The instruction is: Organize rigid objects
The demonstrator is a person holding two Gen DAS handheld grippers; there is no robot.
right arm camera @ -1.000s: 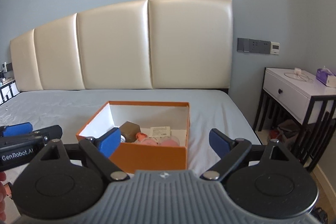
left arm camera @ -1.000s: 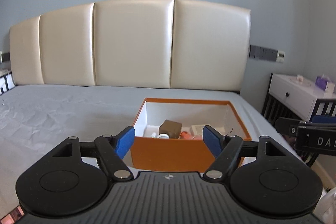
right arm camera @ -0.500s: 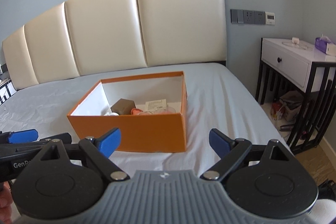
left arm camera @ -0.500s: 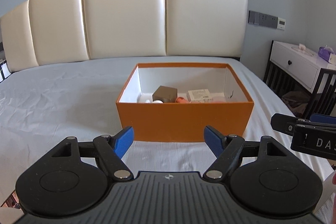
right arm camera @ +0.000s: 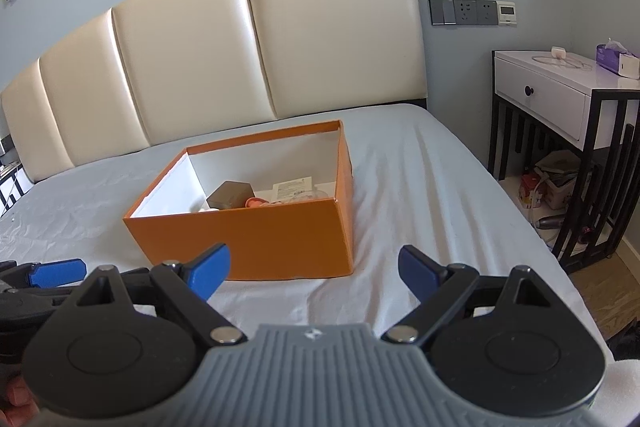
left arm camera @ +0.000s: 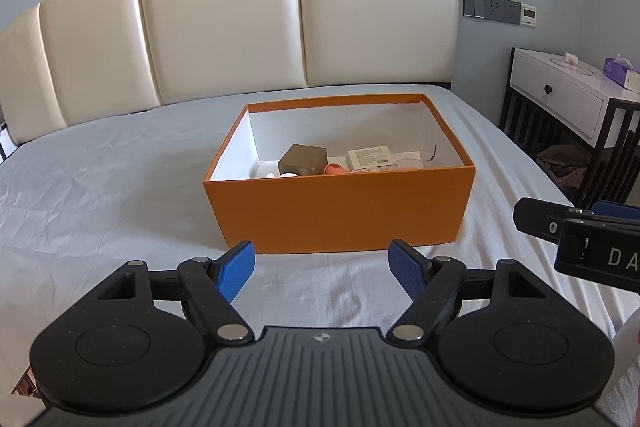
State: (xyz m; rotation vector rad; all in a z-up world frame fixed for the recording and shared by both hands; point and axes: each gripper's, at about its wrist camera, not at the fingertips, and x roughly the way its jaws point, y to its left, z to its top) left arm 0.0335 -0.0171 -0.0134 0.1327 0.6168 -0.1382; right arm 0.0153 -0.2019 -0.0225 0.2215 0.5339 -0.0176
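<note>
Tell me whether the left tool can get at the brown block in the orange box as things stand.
Probably yes. The left tool is open and empty, short of the box, which has no lid. The brown block lies exposed on top, though the near wall stands between them, so it would have to go over and down.

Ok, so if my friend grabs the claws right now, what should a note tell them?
Left claw: open, holding nothing, over the bed sheet just short of the orange box.
Right claw: open and holding nothing too, beside it.
In the box: a brown box, a white labelled packet, an orange piece and some white bits.
Nothing is gripped yet; any sorting of them is still to do.
</note>
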